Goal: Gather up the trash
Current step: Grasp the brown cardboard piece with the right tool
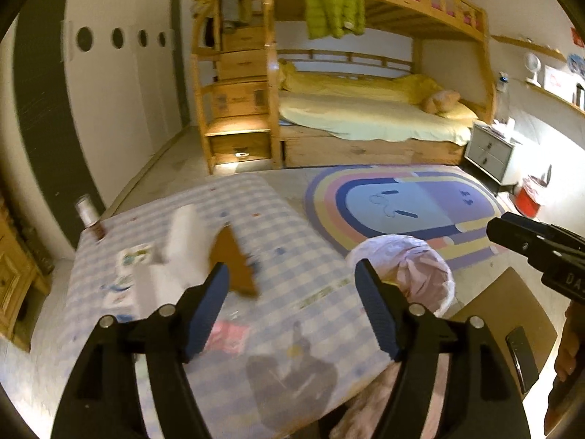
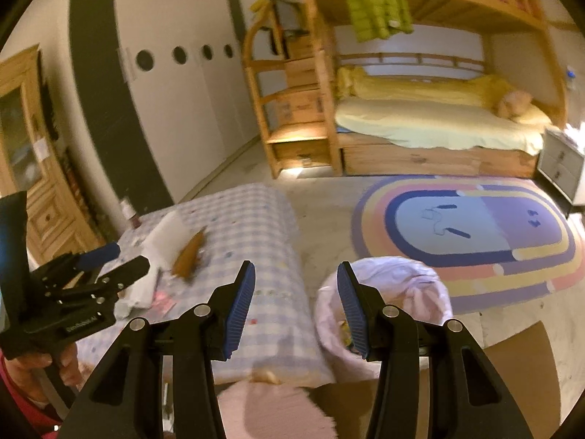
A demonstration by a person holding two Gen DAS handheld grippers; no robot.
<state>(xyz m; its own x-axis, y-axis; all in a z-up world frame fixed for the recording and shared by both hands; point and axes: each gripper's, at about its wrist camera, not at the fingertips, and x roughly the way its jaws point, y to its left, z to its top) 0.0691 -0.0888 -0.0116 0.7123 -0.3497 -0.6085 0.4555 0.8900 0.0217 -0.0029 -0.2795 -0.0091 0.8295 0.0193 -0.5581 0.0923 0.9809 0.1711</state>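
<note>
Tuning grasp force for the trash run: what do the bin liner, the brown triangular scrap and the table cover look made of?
Bin liner: thin pale pink plastic film, slightly glossy, crinkled and bunched over the rim.
Brown scrap: likely cardboard or kraft paper, matte, flat with straight edges; blurred, so unsure.
Table cover: blue-and-white check, probably soft woven cloth, matte, draping over the rounded far edge; a coated sheet cannot be ruled out.

table [image 1: 278, 226]: near left, carton [image 1: 182, 237] and can [image 1: 87, 212] on it
bin [image 1: 409, 267]: right of table
rug [image 1: 402, 208]: beyond bin
bunk bed [image 1: 365, 117]: far
</note>
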